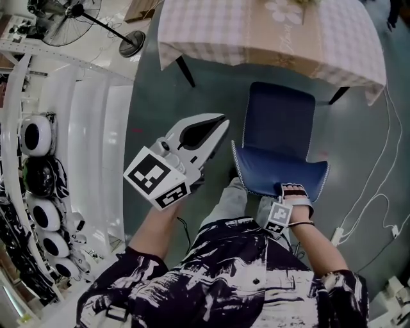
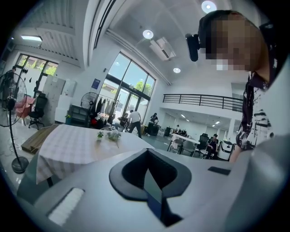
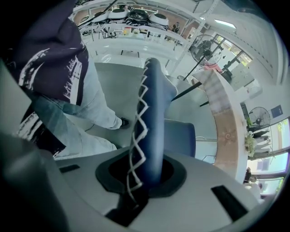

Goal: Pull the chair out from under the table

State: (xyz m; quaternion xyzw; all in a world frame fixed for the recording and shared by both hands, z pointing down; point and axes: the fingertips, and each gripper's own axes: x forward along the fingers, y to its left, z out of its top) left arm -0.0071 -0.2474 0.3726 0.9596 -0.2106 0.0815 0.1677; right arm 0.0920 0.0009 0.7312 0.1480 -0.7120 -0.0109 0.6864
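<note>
A blue chair (image 1: 279,122) with white zigzag stitching stands on the grey floor just in front of the table (image 1: 211,32), which has a checked cloth; its seat is out from under the tabletop. My right gripper (image 1: 295,190) points down and is shut on the top edge of the chair's backrest (image 3: 152,113), which runs between the jaws in the right gripper view. My left gripper (image 1: 220,122) is held up to the left of the chair, apart from it, its jaws shut with nothing between them.
White shelving with round white devices (image 1: 35,134) runs along the left. A standing fan (image 1: 70,16) is at the top left. White cables (image 1: 379,205) and a power strip (image 1: 337,236) lie on the floor at right. The person's legs (image 1: 224,205) stand behind the chair.
</note>
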